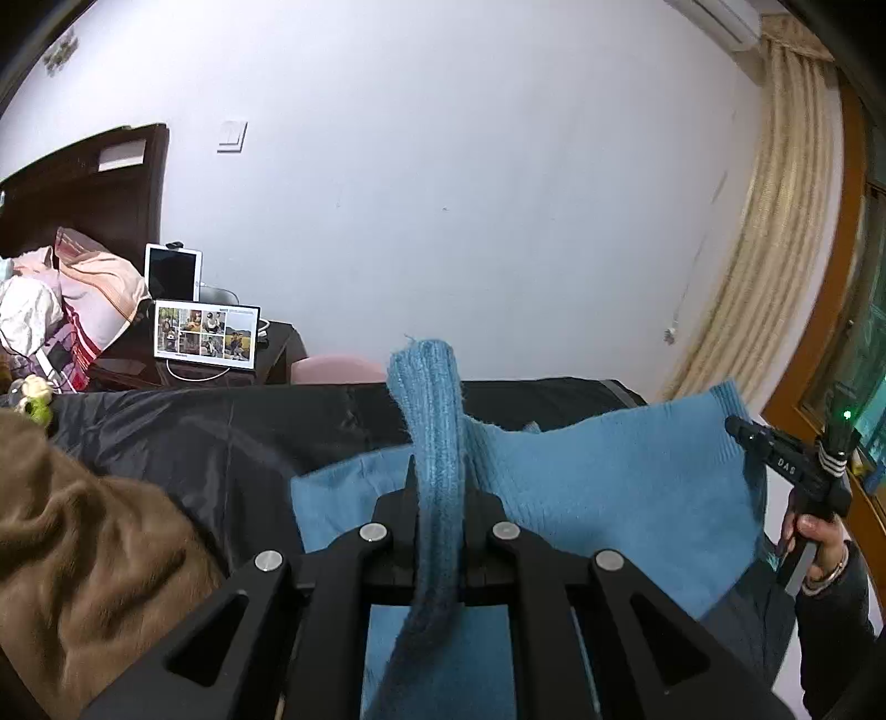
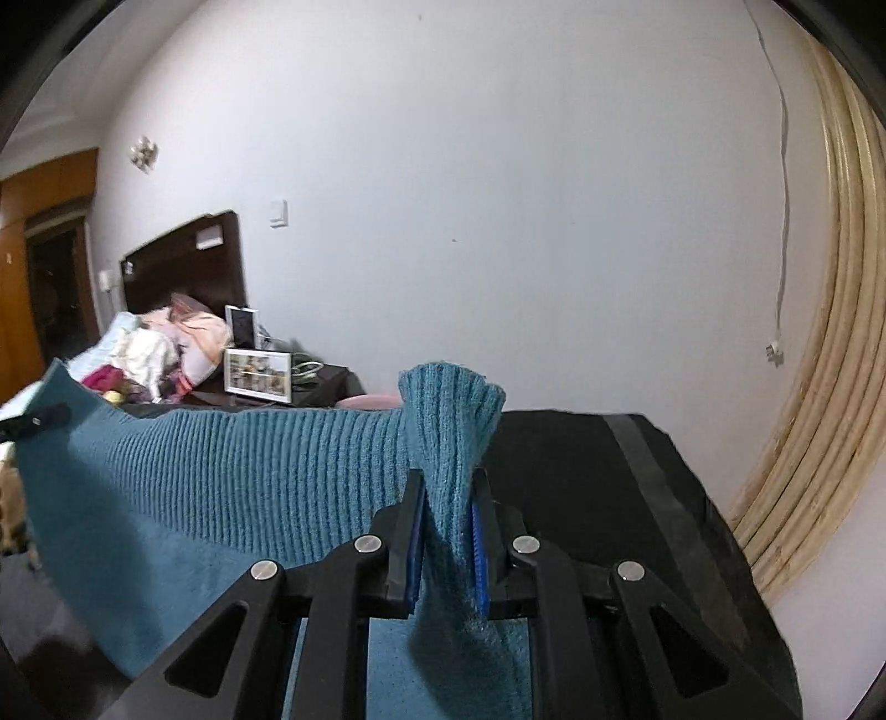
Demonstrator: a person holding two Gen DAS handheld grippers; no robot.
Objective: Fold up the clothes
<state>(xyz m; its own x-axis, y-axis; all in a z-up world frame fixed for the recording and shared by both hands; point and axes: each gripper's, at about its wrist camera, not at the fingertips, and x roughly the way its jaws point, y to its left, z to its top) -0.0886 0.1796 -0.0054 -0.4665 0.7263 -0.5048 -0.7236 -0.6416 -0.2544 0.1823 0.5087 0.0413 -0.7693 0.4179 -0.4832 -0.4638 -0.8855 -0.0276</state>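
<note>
Left claw point(image 1: 440, 487) and right claw point(image 2: 447, 498) each pinch the blue sweater's point(image 1: 609, 487) ribbed hem, seemingly above the black table point(image 2: 581, 459)

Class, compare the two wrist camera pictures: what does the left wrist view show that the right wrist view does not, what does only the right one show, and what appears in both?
Only the left wrist view: a brown garment at lower left, a hand holding the other gripper, and a wall air conditioner.

Only the right wrist view: a wooden door and the right gripper shut on the blue sweater, with its blue pads.

Both: the sweater stretched over a black-covered surface, the photo screen and the curtain.
</note>
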